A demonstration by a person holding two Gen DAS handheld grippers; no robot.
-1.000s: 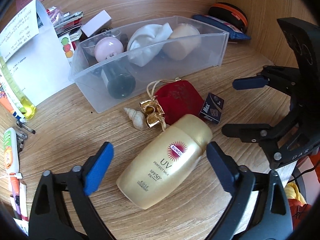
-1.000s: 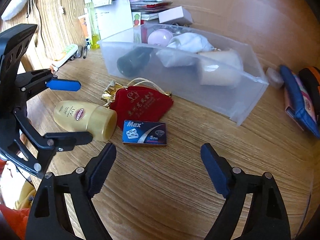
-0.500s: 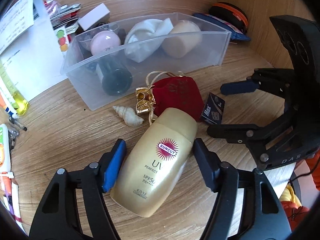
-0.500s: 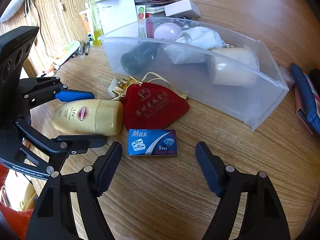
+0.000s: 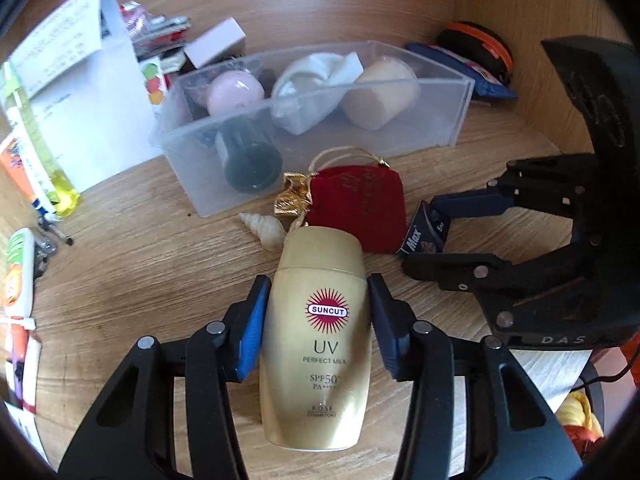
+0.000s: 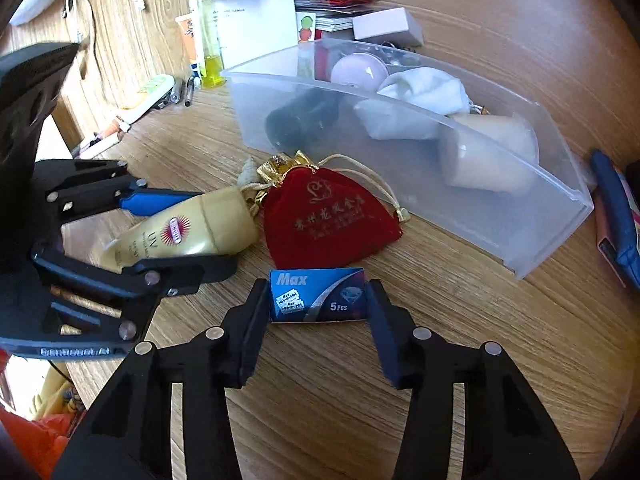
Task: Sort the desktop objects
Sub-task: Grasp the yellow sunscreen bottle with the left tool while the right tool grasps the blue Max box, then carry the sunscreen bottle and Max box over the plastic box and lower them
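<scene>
we are clamping our left tongs (image 5: 316,324) on a smooth, likely slippery sunscreen bottle (image 5: 316,344) at mid-body; our right tongs (image 6: 317,300) are pinching a light, stiff blade box (image 6: 318,295) by its ends.

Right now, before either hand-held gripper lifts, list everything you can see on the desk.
sunscreen bottle: one, gold, lying between the left pads.
blade box: one, blue, flat between the right pads.
pouch: one, red velvet, gold cord, beside the bottle cap.
seashell: one, cream, left of the pouch.
bin: one, clear plastic, behind the pouch; holds a pink ball, white cloth, beige roll, dark bottle.
papers: white stack, far left.
left hand-held gripper: pads against the bottle.
right hand-held gripper: pads against the box.
</scene>
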